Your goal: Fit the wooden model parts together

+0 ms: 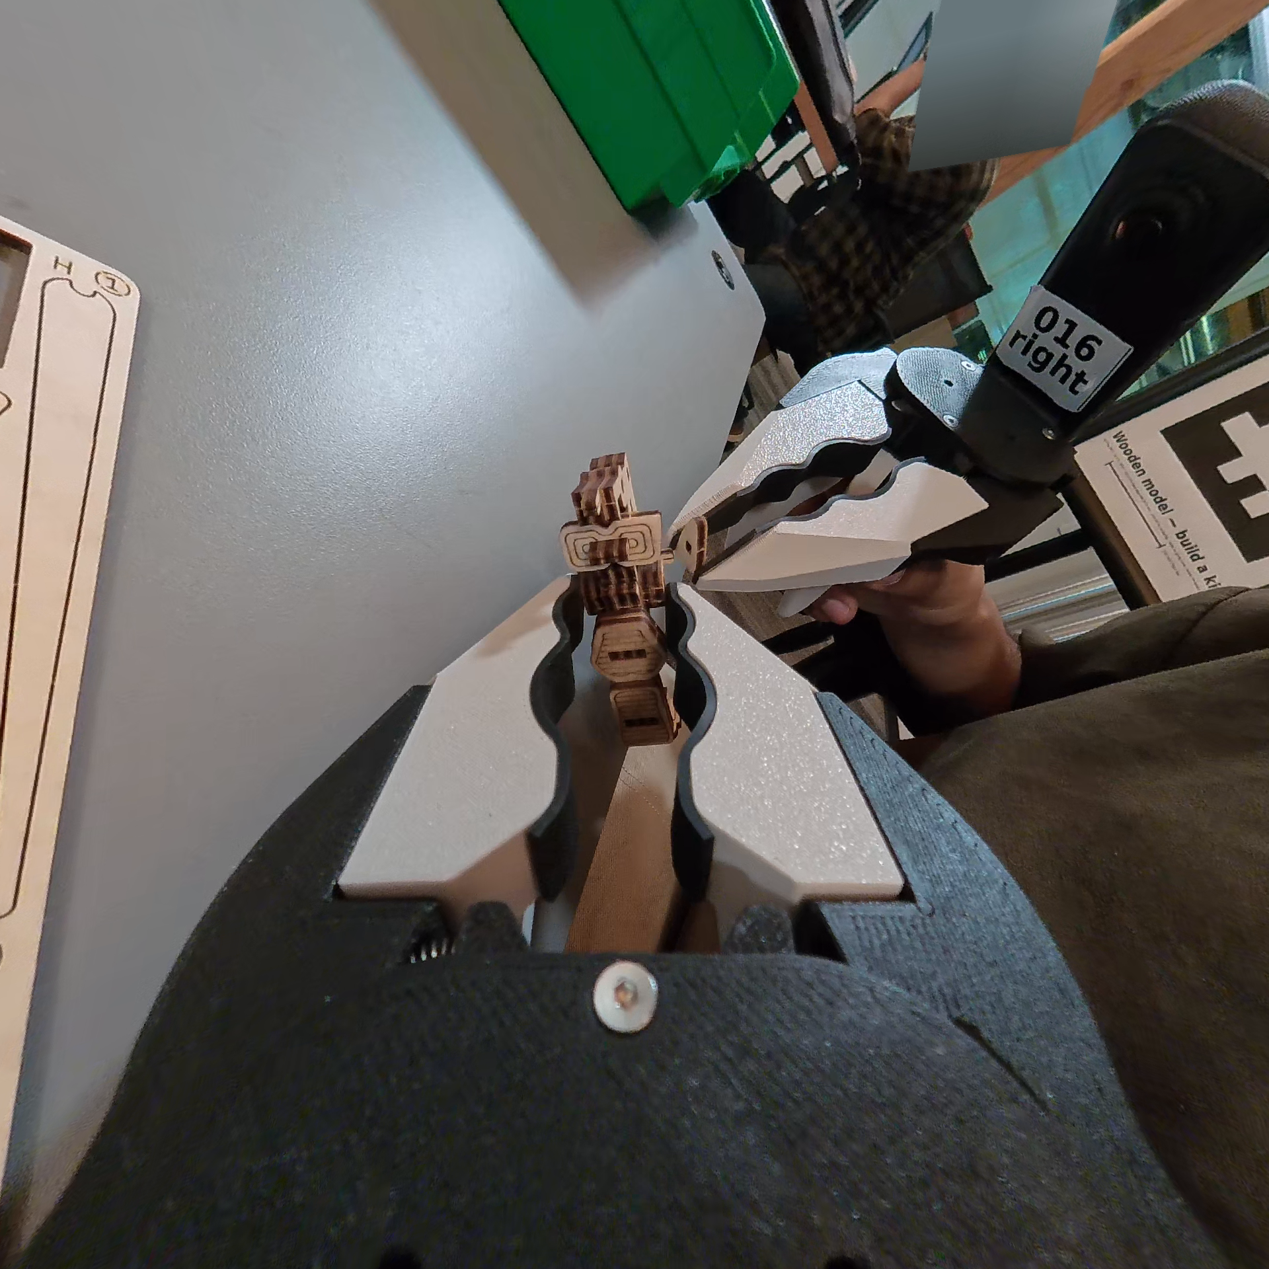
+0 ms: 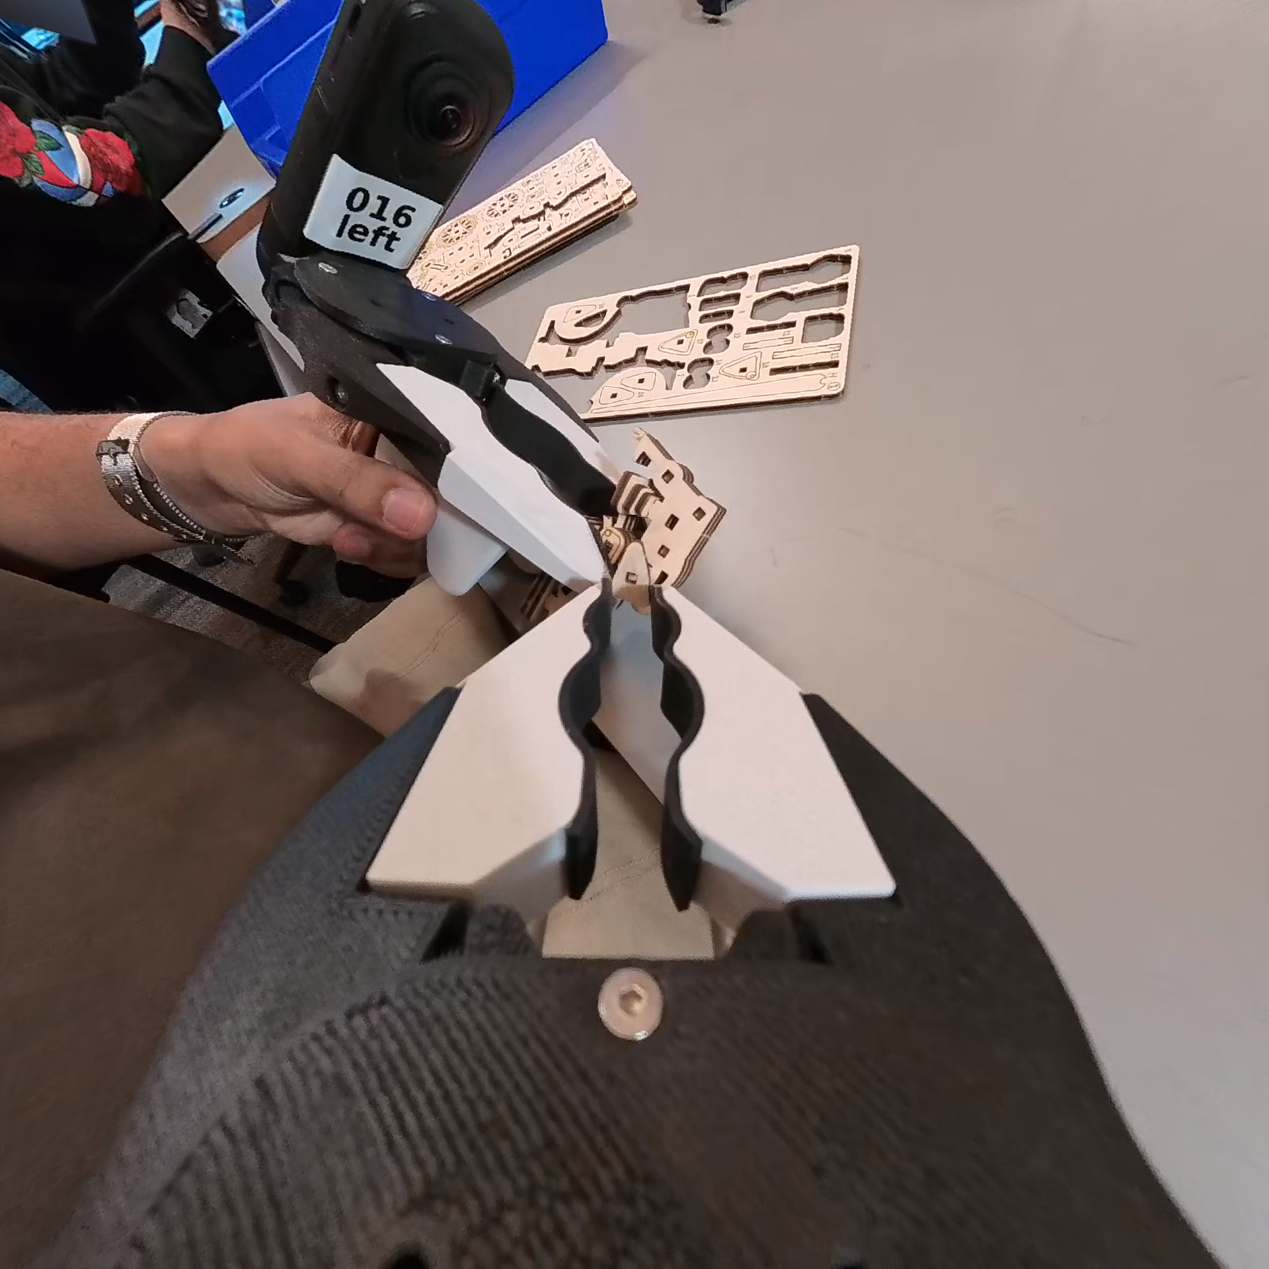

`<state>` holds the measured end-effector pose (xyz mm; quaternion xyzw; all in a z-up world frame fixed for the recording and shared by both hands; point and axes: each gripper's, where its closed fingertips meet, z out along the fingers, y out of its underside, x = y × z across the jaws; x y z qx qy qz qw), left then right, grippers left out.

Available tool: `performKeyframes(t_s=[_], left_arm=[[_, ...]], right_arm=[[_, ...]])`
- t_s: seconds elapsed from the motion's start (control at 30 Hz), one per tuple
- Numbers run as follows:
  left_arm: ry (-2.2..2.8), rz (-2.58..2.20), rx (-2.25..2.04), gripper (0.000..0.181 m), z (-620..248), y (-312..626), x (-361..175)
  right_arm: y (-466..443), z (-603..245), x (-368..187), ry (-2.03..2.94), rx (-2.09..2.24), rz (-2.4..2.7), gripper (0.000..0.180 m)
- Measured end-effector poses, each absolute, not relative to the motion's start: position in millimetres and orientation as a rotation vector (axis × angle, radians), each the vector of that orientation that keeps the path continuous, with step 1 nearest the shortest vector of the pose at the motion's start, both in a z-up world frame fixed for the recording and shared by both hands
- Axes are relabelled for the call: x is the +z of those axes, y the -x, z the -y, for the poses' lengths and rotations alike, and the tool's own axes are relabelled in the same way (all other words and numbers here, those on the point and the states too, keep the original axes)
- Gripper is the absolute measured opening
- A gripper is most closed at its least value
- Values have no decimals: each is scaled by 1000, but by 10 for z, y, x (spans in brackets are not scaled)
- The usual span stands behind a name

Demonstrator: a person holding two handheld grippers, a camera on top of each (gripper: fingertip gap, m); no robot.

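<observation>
My left gripper (image 1: 621, 594) is shut on a layered wooden model assembly (image 1: 614, 549) and holds it upright above the grey table. The assembly also shows in the right wrist view (image 2: 676, 511), held by the left gripper (image 2: 604, 529). My right gripper (image 2: 628, 590) is shut on a small flat wooden piece (image 2: 632, 566) and holds it against the side of the assembly. In the left wrist view the right gripper (image 1: 690, 556) comes in from the right with the small piece (image 1: 689, 546) touching the assembly's right edge.
A punched-out wooden parts sheet (image 2: 700, 336) lies on the grey table (image 2: 996, 481), with a stack of sheets (image 2: 529, 213) behind it. Another sheet (image 1: 55, 549) lies at the left. A green bin (image 1: 659, 96) and a blue bin (image 2: 288, 89) stand at the back. A printed card (image 1: 1195, 494) stands at the right. Only a small space, under 4 cm, lies between the two pairs of fingers.
</observation>
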<state>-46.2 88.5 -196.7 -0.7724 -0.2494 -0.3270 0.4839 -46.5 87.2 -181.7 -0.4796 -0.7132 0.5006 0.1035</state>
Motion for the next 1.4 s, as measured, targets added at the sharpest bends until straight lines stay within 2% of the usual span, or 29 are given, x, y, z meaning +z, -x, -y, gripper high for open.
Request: performKeyframes(t_s=[0.5,0.77,1.4], left_arm=[[1876,619,-792,21,-882,479,-1968],[1873,625,-795,21,-881,485,-1968],[1871,628,-799,21,-881,486,-1967]], right_arm=[[512,-1008,-1859,1542,1487,2042,10],[474,-1212,-2198,1737,1302,2108,10],[463,-1187,-2185,1725,1331,2120,10]])
